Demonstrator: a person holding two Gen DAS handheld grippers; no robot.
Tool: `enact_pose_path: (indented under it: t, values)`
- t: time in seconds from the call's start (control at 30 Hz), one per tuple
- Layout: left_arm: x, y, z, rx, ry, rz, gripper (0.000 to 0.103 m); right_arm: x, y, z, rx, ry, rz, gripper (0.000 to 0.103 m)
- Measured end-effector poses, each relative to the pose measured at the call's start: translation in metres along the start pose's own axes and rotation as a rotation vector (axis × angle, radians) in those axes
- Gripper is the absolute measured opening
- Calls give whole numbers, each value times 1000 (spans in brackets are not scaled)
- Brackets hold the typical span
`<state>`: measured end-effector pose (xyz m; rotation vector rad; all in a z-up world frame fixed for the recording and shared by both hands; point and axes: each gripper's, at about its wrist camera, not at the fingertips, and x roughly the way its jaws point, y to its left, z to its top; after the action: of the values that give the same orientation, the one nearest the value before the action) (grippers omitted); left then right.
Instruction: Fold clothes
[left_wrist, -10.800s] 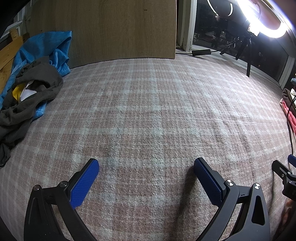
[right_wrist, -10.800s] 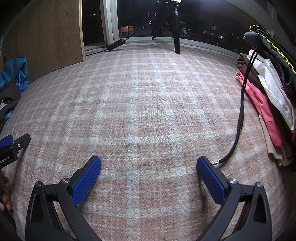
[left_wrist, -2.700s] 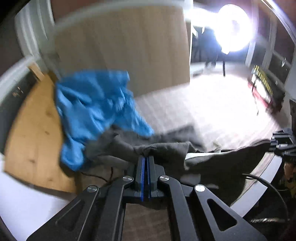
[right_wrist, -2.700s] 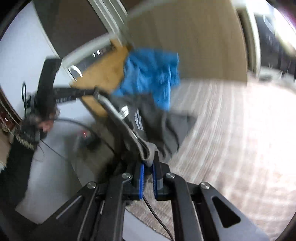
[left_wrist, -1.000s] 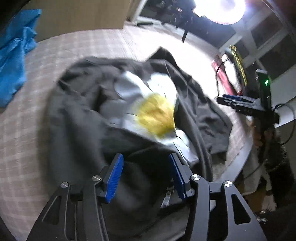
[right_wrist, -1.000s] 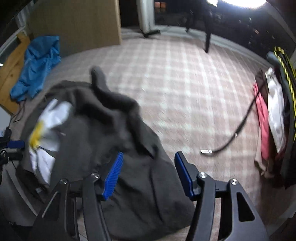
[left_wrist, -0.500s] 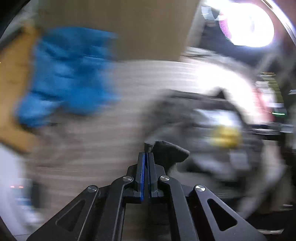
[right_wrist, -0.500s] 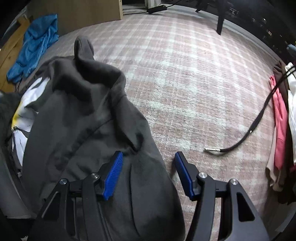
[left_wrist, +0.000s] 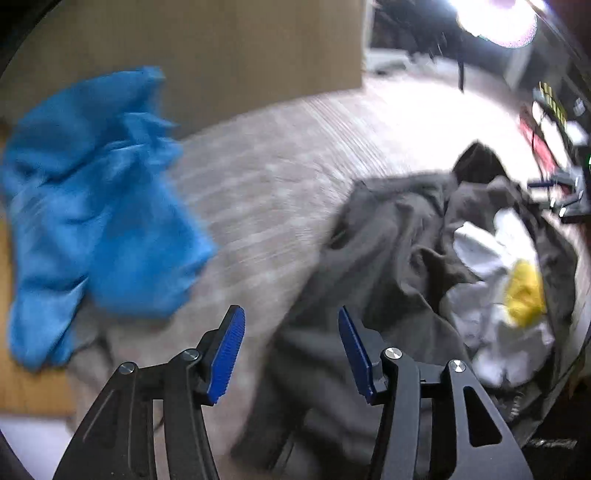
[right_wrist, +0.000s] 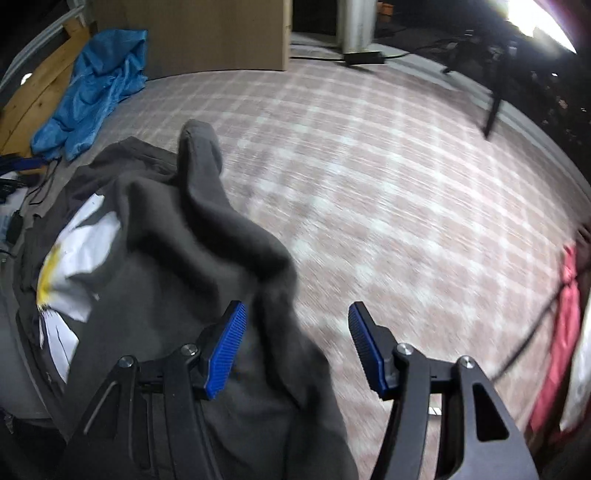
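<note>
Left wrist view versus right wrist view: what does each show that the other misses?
Left only: the left gripper, jaws open and just reopened, nothing between them, and the shirt's yellow print seen clearly. Right only: the right gripper, jaws open over the shirt's edge, plus pink clothes at the far right. Both: the grey shirt, the blue garment, the plaid cover and the wooden board.

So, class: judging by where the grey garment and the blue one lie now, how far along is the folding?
Done: the grey garment lies on the plaid surface, still crumpled, its daisy print showing. In hand: nothing; the left gripper, whose jaws have just been opening, and the right gripper are both open above the cloth. Left: flattening and folding it, then the blue garment.
</note>
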<state>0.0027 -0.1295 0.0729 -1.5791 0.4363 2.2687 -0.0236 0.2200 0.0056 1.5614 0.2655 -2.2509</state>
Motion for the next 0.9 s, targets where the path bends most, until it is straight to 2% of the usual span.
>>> enact_pose_path:
  t: [0.13,0.33,0.43,0.47,0.5,0.53,0.57,0.63,0.77,0.83,0.9]
  values:
    - [39,-3,14,26,56,-53,51,7,-1,9,-22,-5,12,57]
    - [51,-18,18,52,72,-116,49,18,-12,7,-18,-9,73,58]
    - [55,-31,17,94,67,-113,46,20,-12,2,-24,-30,98,58]
    - [55,-33,17,95,61,-119,43,20,-11,1,-26,-32,105,54]
    - [55,-35,17,94,55,-125,30,19,-11,-1,-28,-34,113,37]
    - [54,-36,18,86,48,-129,8,18,-10,-3,-27,-32,125,23]
    - [53,-37,18,73,42,-131,4,16,-9,-6,-22,-28,133,4]
    - [49,-37,17,45,30,-133,4,11,-7,-12,-10,-30,143,4]
    - [9,-39,14,0,-85,-126,4,-35,-9,-28,36,-160,95,3]
    - [-16,-36,11,2,-147,-95,4,-65,-12,-34,65,-230,66,3]
    - [-50,-27,4,9,-213,-34,4,-95,-5,-36,65,-297,17,3]
